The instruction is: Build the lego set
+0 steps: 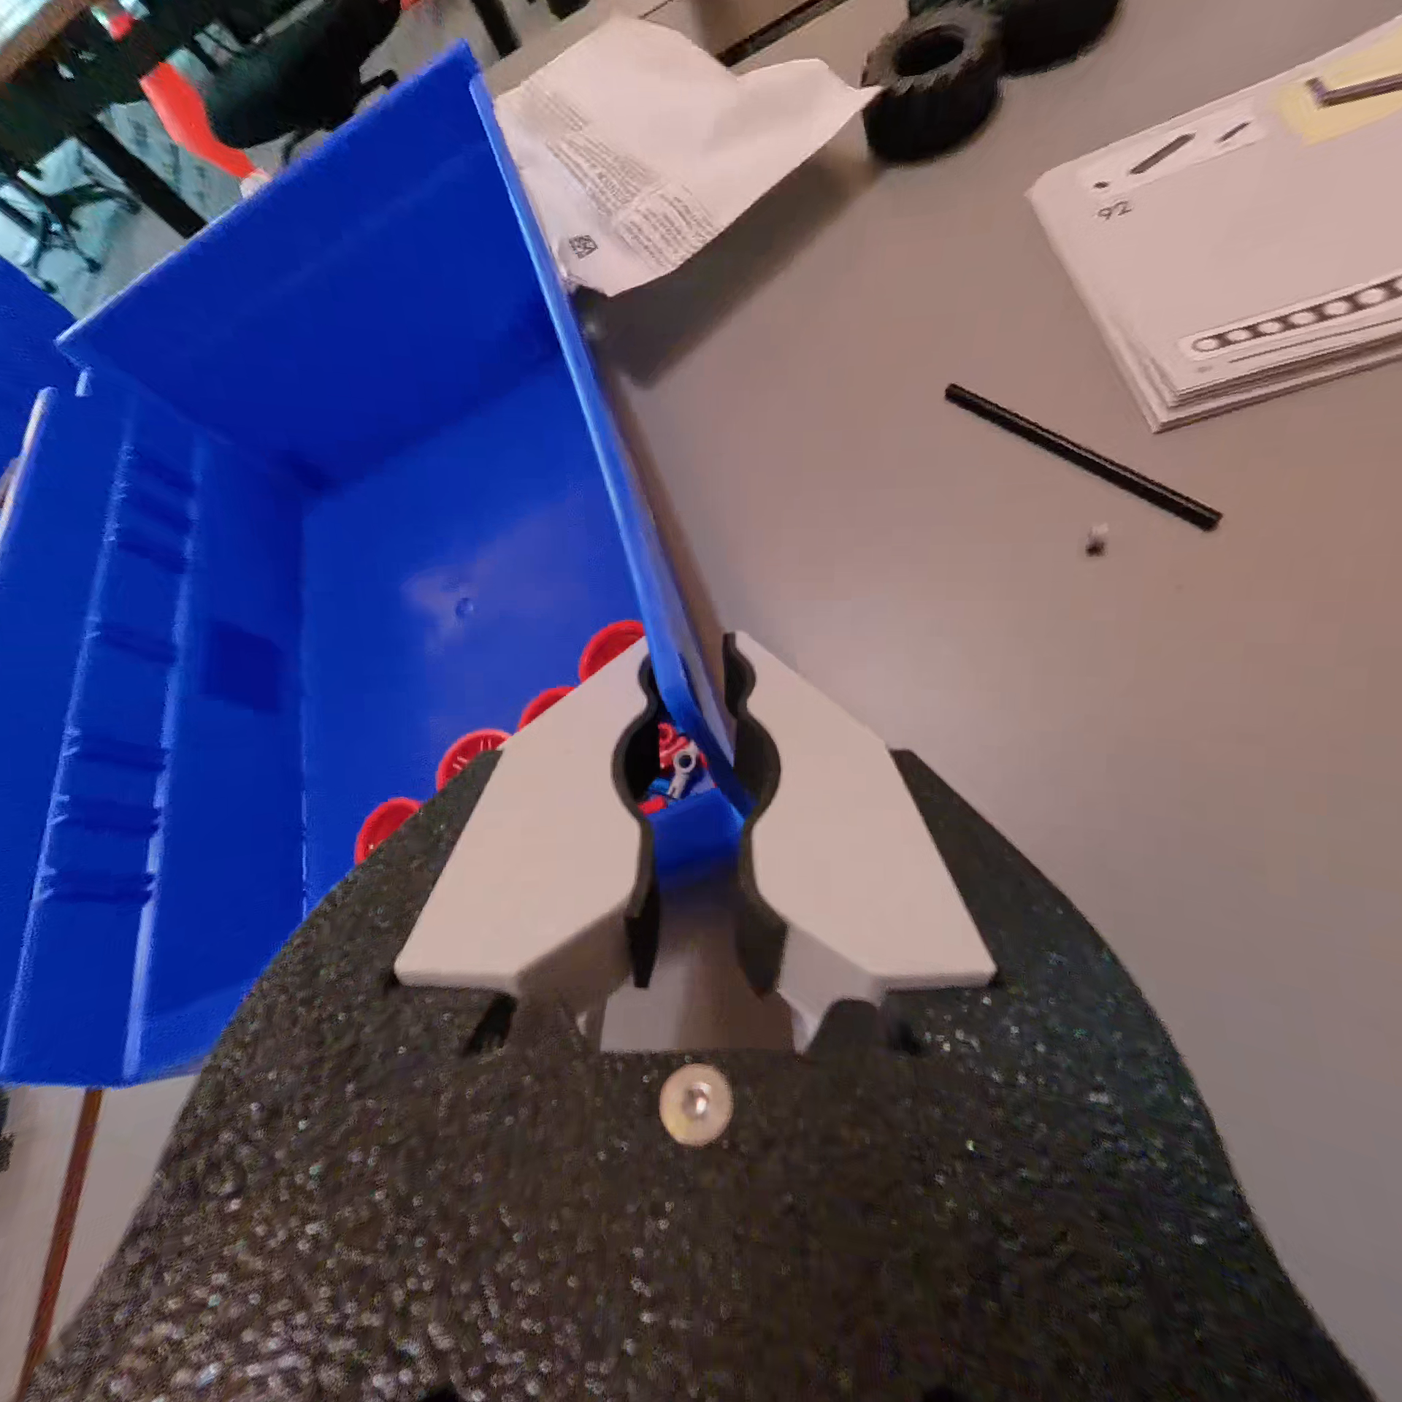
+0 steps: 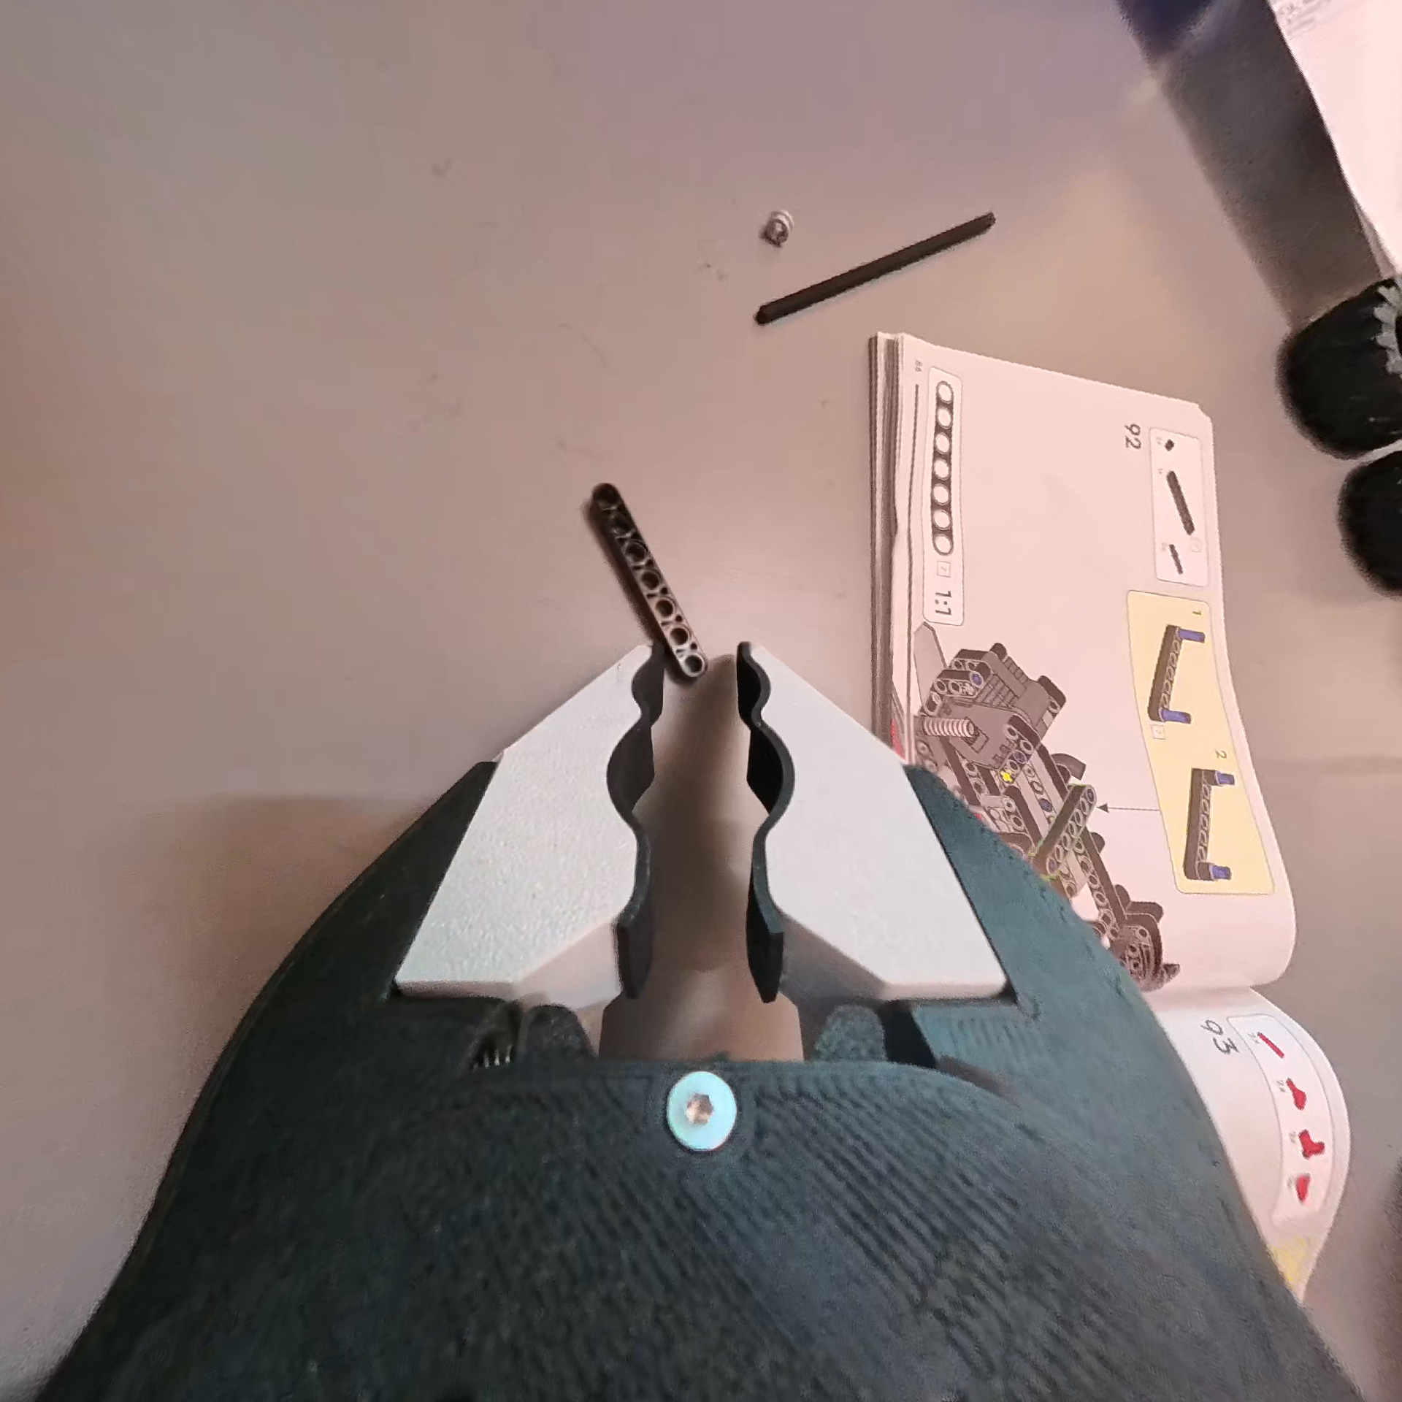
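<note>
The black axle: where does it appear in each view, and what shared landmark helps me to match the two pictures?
Left wrist view: the black axle lies right of centre on the table, below the booklet.
Right wrist view: the axle lies in the upper middle, above the booklet.
Shared landmark: the small grey piece beside the axle.

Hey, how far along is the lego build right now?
Early in this step. Done: a black beam, a long black rod and a tiny grey piece lie loose on the table beside the open booklet. In hand: the left gripper pinches the blue bin wall, tipping it; the right gripper is open beside the beam. Left: joining pieces.
</note>
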The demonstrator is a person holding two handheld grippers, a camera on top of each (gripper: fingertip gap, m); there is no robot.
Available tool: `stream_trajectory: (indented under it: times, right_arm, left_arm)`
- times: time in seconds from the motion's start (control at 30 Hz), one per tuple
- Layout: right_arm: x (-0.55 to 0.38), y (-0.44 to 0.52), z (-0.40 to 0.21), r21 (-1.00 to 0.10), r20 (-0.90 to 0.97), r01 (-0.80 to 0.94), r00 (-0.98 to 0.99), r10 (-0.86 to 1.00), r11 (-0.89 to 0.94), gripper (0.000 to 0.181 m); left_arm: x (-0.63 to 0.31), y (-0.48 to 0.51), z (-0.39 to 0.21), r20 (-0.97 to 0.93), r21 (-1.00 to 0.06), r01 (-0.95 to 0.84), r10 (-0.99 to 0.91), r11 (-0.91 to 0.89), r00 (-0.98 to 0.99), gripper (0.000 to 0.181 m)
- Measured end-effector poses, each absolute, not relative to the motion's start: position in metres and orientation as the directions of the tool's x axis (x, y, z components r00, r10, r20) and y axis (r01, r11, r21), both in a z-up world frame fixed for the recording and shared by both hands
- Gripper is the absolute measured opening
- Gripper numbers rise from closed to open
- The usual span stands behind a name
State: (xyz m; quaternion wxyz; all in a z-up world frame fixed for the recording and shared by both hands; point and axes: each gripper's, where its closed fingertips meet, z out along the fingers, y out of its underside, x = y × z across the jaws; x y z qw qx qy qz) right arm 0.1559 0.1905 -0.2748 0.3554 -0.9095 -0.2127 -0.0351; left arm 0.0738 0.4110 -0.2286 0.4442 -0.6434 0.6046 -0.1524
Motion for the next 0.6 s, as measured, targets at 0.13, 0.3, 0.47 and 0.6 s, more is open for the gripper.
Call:
stream_trajectory:
  times: [0.13, 0.3, 0.47, 0.6]
  right_arm:
    - [0.162, 0.186, -0.275, -0.609, 0.221, 0.399, 0.915, 0.336, -0.685, 0.016]
    - [0.167, 0.182, -0.275, -0.615, 0.207, 0.354, 0.935, 0.289, -0.704, 0.015]
    - [0.174, 0.179, -0.270, -0.610, 0.222, 0.342, 0.940, 0.261, -0.714, 0.015]
    - [0.176, 0.187, -0.263, -0.661, 0.204, 0.330, 0.943, 0.262, -0.673, 0.014]
  left_arm:
    - [0.090, 0.398, -0.229, -0.367, -0.779, -0.599, -0.910, 0.188, 0.191, 0.017]
    - [0.102, 0.350, -0.226, -0.231, -0.794, -0.567, -0.971, 0.222, -0.057, 0.047]
    - [0.070, 0.384, -0.164, -0.074, -0.782, -0.573, -0.949, 0.245, -0.306, 0.035]
    - [0.028, 0.467, -0.180, -0.220, -0.317, -0.722, -0.789, 0.614, -0.574, 0.018]
